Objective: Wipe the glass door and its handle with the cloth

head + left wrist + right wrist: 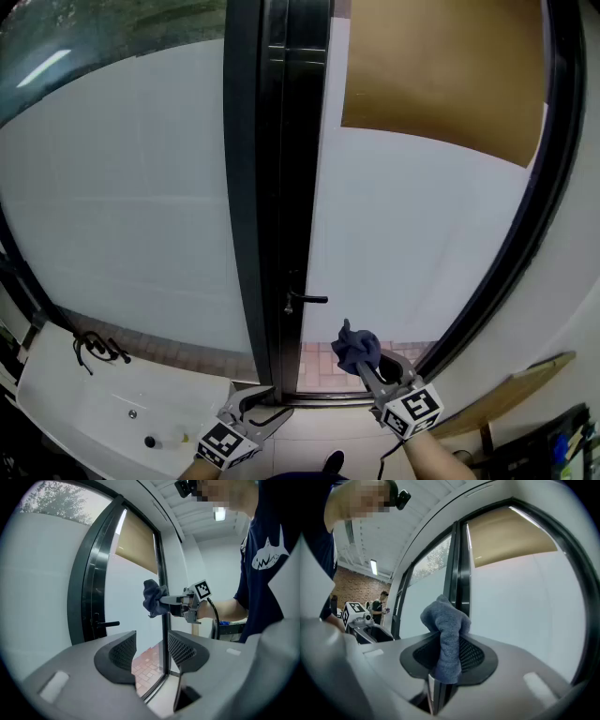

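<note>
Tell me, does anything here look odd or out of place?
Nothing stands out. The cloth sits bunched in the right gripper, the left gripper is open and empty, the handle is level, and the glass door shows no cracks.

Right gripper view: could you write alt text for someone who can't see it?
A bunched blue-grey cloth is clamped in the right gripper, held up before a frosted glass door with a dark frame and a tan blind at its top.
</note>
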`<action>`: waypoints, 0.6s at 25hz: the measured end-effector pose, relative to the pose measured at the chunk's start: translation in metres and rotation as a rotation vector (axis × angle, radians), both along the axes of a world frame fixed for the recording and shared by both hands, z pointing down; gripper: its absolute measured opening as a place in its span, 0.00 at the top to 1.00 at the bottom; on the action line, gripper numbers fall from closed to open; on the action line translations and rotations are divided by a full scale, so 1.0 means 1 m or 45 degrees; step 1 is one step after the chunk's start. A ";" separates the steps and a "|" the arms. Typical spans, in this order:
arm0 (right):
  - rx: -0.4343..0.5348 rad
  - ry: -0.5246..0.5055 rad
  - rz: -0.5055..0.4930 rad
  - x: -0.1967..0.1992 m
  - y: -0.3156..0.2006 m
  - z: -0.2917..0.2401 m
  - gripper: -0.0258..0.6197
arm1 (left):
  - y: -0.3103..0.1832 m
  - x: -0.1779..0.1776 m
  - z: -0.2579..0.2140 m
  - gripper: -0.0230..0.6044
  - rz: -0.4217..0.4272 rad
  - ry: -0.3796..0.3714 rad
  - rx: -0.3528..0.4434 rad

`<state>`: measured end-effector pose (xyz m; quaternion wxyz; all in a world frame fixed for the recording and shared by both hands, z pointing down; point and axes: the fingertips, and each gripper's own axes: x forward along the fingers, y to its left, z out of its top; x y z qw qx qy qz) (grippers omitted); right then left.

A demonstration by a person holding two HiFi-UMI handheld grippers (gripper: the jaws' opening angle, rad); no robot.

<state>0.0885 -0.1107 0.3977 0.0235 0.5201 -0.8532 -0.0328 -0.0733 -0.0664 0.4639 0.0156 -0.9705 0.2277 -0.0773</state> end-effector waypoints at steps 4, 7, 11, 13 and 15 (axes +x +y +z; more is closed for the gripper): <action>0.023 0.138 -0.035 -0.012 -0.045 -0.015 0.81 | -0.017 0.018 -0.008 0.64 0.006 0.016 0.019; 0.088 0.255 -0.080 -0.024 -0.083 -0.025 0.81 | -0.026 0.031 -0.011 0.64 0.010 0.022 0.023; 0.124 0.450 -0.130 -0.043 -0.136 -0.030 0.81 | -0.040 0.043 -0.018 0.64 -0.005 0.040 0.037; 0.127 0.547 -0.173 -0.056 -0.164 -0.029 0.81 | -0.047 0.048 -0.021 0.64 -0.013 0.049 0.045; 0.169 0.701 -0.183 -0.066 -0.190 -0.029 0.81 | -0.052 0.054 -0.022 0.64 -0.017 0.055 0.050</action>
